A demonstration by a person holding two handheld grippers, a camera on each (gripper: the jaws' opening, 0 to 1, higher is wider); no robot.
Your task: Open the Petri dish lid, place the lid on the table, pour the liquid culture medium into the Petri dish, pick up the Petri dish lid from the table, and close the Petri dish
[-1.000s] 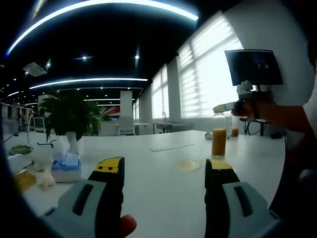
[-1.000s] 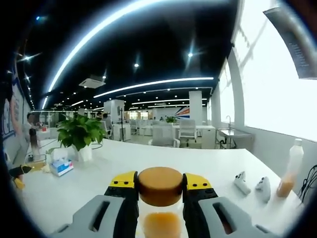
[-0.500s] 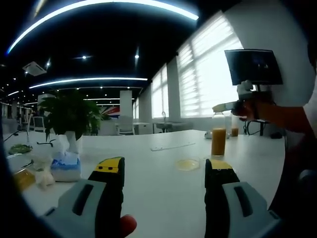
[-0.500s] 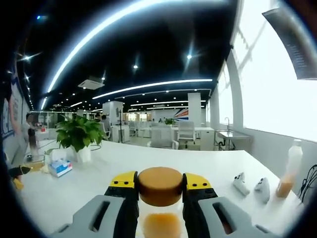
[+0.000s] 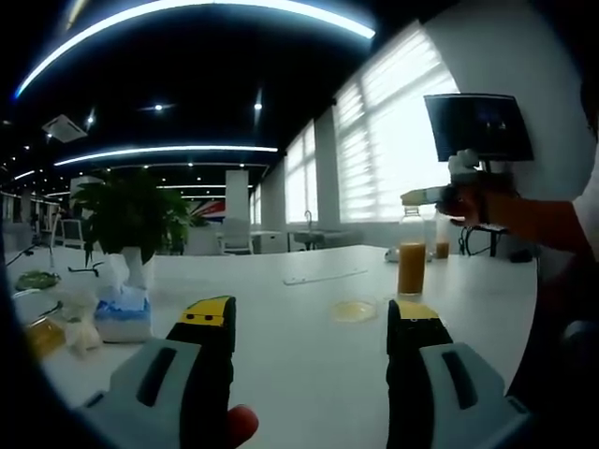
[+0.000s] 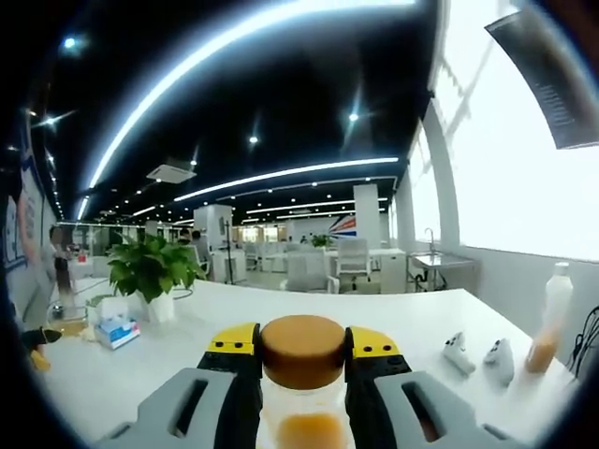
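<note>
Left gripper view looks low across a white table (image 5: pixel 299 374). Its own left gripper (image 5: pixel 309 323) has both yellow-tipped jaws spread wide with nothing between them, and a fingertip shows at the bottom edge by the left jaw. Between the jaw tips, further along the table, lies the shallow Petri dish (image 5: pixel 355 310) with a pale yellowish tint. Just beyond it and to the right, the bottle of orange liquid (image 5: pixel 411 264) is lifted off the table, gripped at its neck by the right gripper (image 5: pixel 432 195), which a person's arm brings in from the right. A potted plant (image 5: pixel 131 220) and a tissue box (image 5: pixel 124 313) stand on the left — well apart from the dish.

Right gripper view looks over the same table (image 6: pixel 393 323). The right gripper (image 6: pixel 301 360) is clamped on the bottle (image 6: pixel 301 374), its brown cap sitting between the yellow jaw tips and orange liquid showing below. A second bottle (image 6: pixel 552 318) stands far right, two white controllers (image 6: pixel 475 355) beside it.
</note>
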